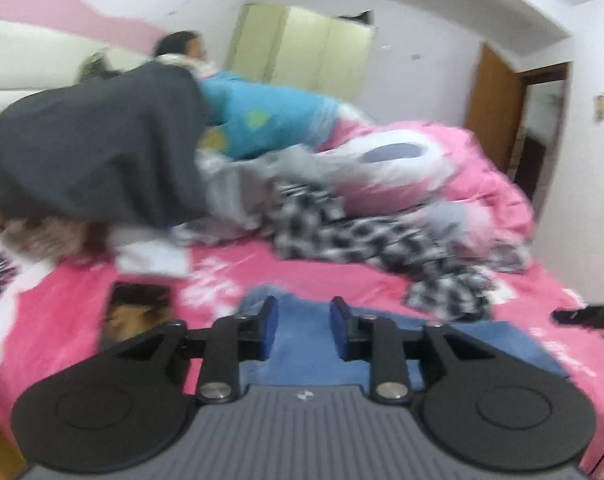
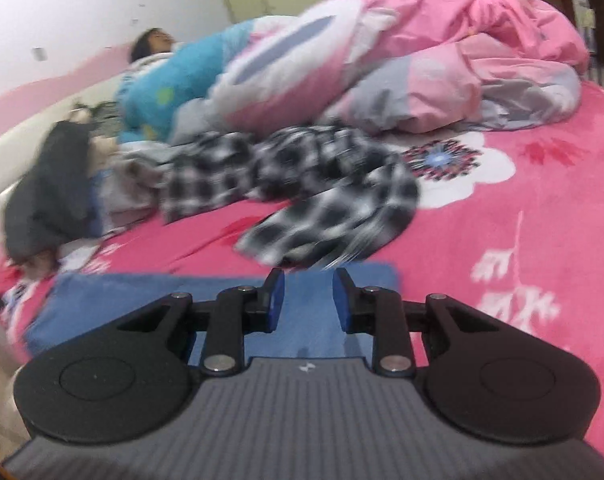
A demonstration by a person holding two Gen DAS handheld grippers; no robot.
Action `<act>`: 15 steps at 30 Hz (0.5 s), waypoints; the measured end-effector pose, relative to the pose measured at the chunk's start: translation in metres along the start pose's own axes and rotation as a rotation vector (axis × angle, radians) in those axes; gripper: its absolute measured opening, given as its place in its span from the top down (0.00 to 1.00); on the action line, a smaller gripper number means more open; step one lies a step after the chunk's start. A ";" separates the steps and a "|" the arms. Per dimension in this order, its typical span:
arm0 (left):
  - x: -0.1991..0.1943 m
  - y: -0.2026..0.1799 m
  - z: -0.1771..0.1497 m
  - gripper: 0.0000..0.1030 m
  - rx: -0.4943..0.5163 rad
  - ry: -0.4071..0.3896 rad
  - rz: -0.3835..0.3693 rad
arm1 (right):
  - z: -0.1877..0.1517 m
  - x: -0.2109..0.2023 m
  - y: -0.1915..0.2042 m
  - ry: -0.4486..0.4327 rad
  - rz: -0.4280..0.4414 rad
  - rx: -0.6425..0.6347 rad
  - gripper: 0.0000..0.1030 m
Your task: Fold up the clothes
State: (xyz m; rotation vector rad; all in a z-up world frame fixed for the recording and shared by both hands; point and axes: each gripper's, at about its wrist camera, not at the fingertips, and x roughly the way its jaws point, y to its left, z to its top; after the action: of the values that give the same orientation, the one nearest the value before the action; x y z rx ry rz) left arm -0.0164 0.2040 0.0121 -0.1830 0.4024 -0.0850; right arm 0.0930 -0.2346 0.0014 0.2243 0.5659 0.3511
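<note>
Blue folded garment lies flat on the pink bedspread, at the near edge of the bed, soft knit-looking cloth, roughly rectangular, one of it. Left gripper hovers over it, jaws parted a narrow gap with nothing pinched between the blue pads; only the blue cloth shows behind the gap. Right gripper is over the same blue garment near its far right corner, jaws also a narrow gap apart, not holding anything.

Just beyond the blue garment: one black-and-white checked shirt, crumpled, sprawled across the bedspread. Left of that shirt, a heap of pale grey and white clothes, count unclear from blur. Further left from the blue garment, one dark grey garment, draped in a big mound. A small dark printed item lies just left of the blue garment; cannot tell what it is.

Behind the checked shirt: one bunched pink quilt with white and lilac patches, puffy. A person lies at the head of the bed under a bright blue cover with pale spots. Bedspread is fleecy pink with white flower prints.

Room: white walls, pink wavy headboard, pale yellow-green wardrobe, one wooden door standing open at the far right.
</note>
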 end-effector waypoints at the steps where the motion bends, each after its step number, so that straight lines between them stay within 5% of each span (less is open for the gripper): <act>1: 0.001 -0.005 0.001 0.65 0.016 -0.003 -0.014 | -0.010 -0.002 0.004 0.007 0.011 -0.018 0.75; 4: 0.040 -0.014 -0.021 0.65 0.111 0.151 0.045 | -0.046 0.014 0.008 0.102 -0.047 -0.063 0.75; 5: 0.044 -0.011 -0.026 0.65 0.102 0.157 0.047 | -0.061 0.026 0.005 0.142 -0.087 -0.082 0.75; 6: 0.048 -0.008 -0.031 0.65 0.094 0.163 0.049 | -0.067 0.023 0.006 0.093 -0.084 -0.087 0.75; 9: 0.041 -0.007 -0.030 0.63 0.103 0.156 0.050 | -0.054 0.002 0.017 0.073 -0.110 -0.059 0.74; 11: 0.035 -0.005 -0.034 0.60 0.112 0.143 0.068 | -0.051 -0.021 0.021 -0.007 -0.045 -0.041 0.72; 14: 0.029 -0.004 -0.037 0.60 0.090 0.124 0.074 | -0.067 -0.019 0.015 0.018 -0.014 -0.049 0.58; 15: 0.027 -0.005 -0.036 0.59 0.081 0.120 0.074 | -0.078 -0.007 0.010 0.097 -0.064 -0.059 0.58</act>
State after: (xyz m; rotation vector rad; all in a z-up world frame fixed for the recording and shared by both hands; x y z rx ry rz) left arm -0.0060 0.1905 -0.0301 -0.0834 0.5241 -0.0397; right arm 0.0411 -0.2200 -0.0564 0.1324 0.6558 0.3178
